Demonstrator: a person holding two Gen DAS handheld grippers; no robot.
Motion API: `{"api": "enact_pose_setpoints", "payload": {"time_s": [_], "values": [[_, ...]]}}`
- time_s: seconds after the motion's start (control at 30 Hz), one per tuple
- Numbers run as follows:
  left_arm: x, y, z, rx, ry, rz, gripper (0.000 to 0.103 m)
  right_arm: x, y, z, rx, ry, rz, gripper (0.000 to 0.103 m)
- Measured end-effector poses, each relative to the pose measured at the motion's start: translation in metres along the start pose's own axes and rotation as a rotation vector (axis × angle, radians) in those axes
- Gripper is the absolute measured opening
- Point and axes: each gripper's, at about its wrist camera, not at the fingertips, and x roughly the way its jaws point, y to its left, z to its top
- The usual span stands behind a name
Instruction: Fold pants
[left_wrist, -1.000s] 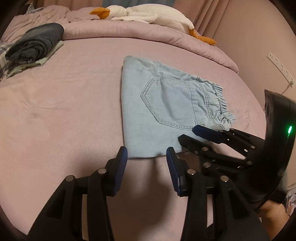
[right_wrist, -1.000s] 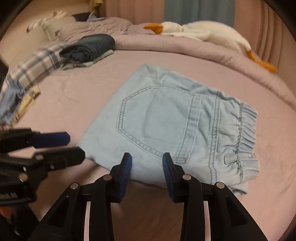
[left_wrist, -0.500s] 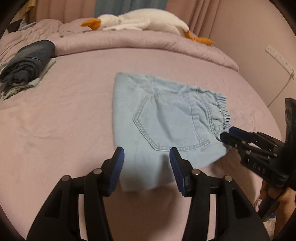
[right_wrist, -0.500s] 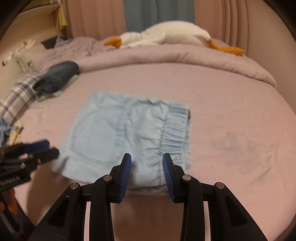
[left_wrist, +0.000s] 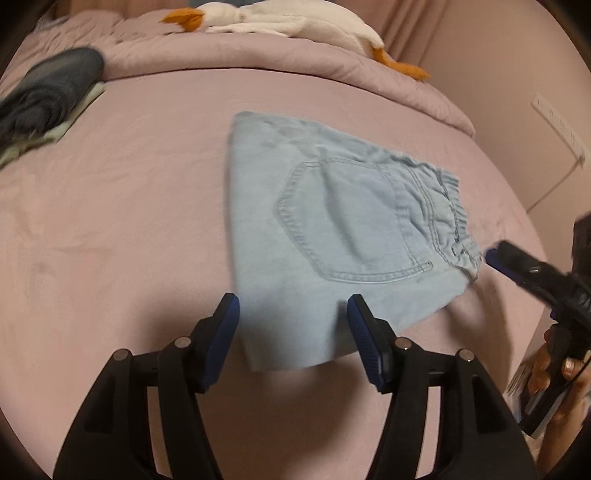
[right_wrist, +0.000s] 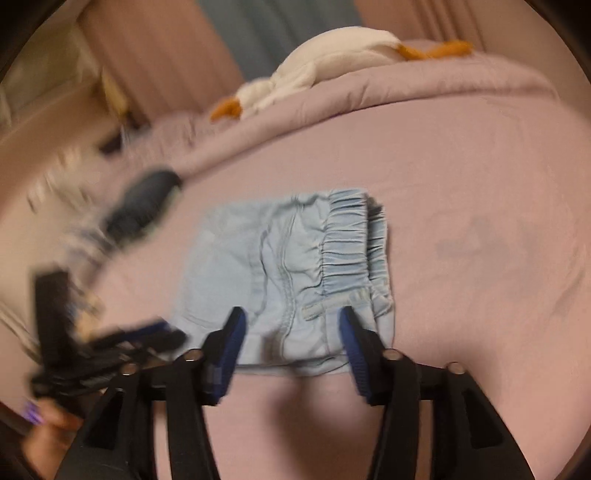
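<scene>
One pair of light blue denim pants (left_wrist: 332, 236) is lying folded into a compact rectangle near the middle of a bed (left_wrist: 129, 229) covered in a dusty pink sheet. A back pocket is facing up, and the gathered elastic waistband is sitting along the rectangle's right edge in the left wrist view.

Two claws are showing. The left claw (left_wrist: 293, 332) is hovering over the near edge of the pants with its jaws spread; they have just been opening, and the fabric beneath them is not being pinched. The right claw (right_wrist: 290, 341) is hovering at the waistband end, its jaws also spread and just opening, with the cloth lying below the gap and free of the pads. Each claw is being carried by a person's hand (left_wrist: 561, 376), glimpsed at the picture's edge.

At the head of the bed a rolled pink duvet (left_wrist: 258, 51) is lying across, and one white plush goose (left_wrist: 295, 24) with an orange beak and feet is resting on top of it. One small stack of folded dark clothes (left_wrist: 48, 92) is sitting on the sheet to the far left, well apart from the pants. The right wrist view is blurring heavily.
</scene>
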Motion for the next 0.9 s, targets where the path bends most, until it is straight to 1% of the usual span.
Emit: {"api": "enact_pose_setpoints", "payload": {"time_s": [0.03,0.07,0.13,0.17,0.23,0.33,0.43,0.5,0.57,0.7,0.9], "values": [[-0.002,0.004,-0.001,-0.017,0.000,-0.010,0.062,-0.005,-0.008,0.001,0.039,-0.012,0.024,0.068],[-0.002,0.011,-0.002,-0.045,0.004,-0.032,0.064,-0.009,-0.021,0.002,0.097,-0.014,0.063,0.075],[0.000,0.024,-0.003,-0.112,0.023,-0.099,0.065,-0.011,-0.042,0.001,0.190,-0.007,0.116,0.076],[0.002,0.034,-0.004,-0.161,0.036,-0.152,0.065,-0.011,-0.052,-0.001,0.229,0.001,0.125,0.076],[0.007,0.043,-0.003,-0.232,0.055,-0.228,0.066,-0.004,-0.073,-0.005,0.314,0.038,0.131,0.077],[0.015,0.050,0.002,-0.303,0.066,-0.323,0.067,0.013,-0.090,-0.013,0.398,0.087,0.170,0.080],[0.020,0.051,0.006,-0.343,0.066,-0.375,0.067,0.020,-0.088,-0.007,0.393,0.096,0.231,0.081],[0.023,0.051,0.010,-0.348,0.062,-0.393,0.067,0.029,-0.084,-0.002,0.384,0.132,0.263,0.081],[0.027,0.047,0.014,-0.339,0.062,-0.405,0.067,0.038,-0.079,0.003,0.351,0.170,0.252,0.081],[0.034,0.038,0.024,-0.293,0.071,-0.399,0.067,0.054,-0.060,0.015,0.243,0.221,0.226,0.081],[0.049,0.029,0.042,-0.245,0.073,-0.396,0.068,0.081,-0.042,0.031,0.156,0.235,0.217,0.082]]}}
